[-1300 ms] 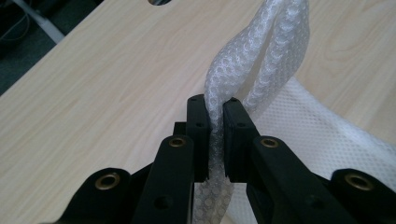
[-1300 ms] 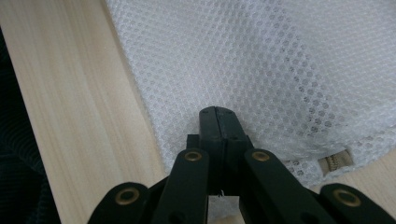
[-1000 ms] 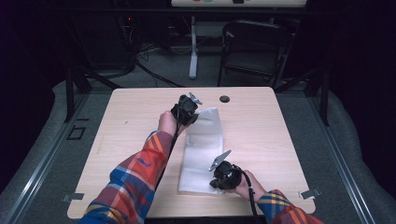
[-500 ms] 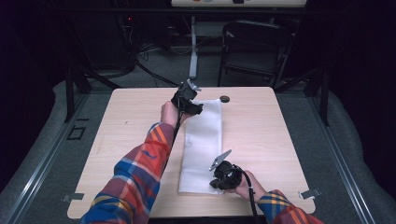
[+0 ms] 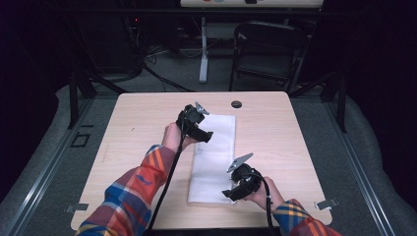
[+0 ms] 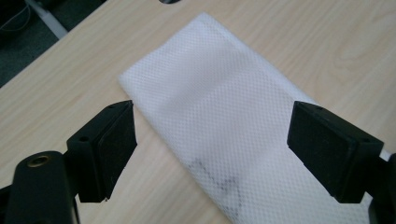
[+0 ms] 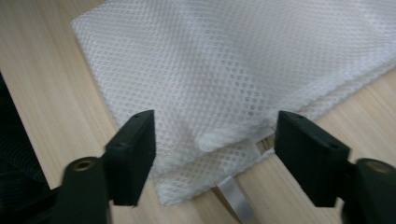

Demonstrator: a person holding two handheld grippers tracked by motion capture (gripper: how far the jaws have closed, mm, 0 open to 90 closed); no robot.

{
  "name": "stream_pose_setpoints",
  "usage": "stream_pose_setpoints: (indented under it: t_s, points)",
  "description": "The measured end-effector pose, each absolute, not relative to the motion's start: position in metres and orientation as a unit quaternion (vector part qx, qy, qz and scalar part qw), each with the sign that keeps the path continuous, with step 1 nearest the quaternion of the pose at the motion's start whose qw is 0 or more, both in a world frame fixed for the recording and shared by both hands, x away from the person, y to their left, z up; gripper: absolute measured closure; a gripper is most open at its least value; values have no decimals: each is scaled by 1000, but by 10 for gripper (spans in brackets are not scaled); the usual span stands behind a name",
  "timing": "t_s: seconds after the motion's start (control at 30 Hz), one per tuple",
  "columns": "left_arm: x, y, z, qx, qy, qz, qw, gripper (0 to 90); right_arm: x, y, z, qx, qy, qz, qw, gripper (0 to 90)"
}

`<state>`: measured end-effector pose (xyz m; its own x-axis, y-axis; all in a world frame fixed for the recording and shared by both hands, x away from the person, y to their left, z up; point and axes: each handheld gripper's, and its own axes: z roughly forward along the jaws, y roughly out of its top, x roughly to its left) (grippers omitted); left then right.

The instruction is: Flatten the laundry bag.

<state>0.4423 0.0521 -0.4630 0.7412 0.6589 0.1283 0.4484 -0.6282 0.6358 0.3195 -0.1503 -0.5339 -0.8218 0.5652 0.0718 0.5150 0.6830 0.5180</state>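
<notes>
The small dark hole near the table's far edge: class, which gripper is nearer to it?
Left. The left gripper hovers over the white mesh cloth's far end, just short of the hole. The right gripper sits at the cloth's near end, far from it.

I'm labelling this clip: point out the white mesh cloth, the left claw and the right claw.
white mesh cloth (image 5: 212,162): high view, middle of the folded strip.
left claw (image 6: 211,149): left gripper view, midway between its open pads.
right claw (image 7: 214,156): right gripper view, midway between its open pads.
</notes>
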Motion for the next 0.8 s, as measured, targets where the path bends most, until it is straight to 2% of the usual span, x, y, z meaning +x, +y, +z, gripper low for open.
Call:
stream_pose_setpoints:
  t_s: [0.17, 0.33, 0.8]
  points:
    - [416, 55, -472, 892, 297, 161, 299, 143, 321, -156, -531, 305, 912, 268, 52, 154]
    - [391, 57, -483, 902, 280, 153, 292, 124, 322, -161, -530, 316, 910, 262, 53, 107]
    - [367, 60, -499, 912, 267, 130, 284, 111, 324, -170, -527, 330, 906, 257, 64, 69]
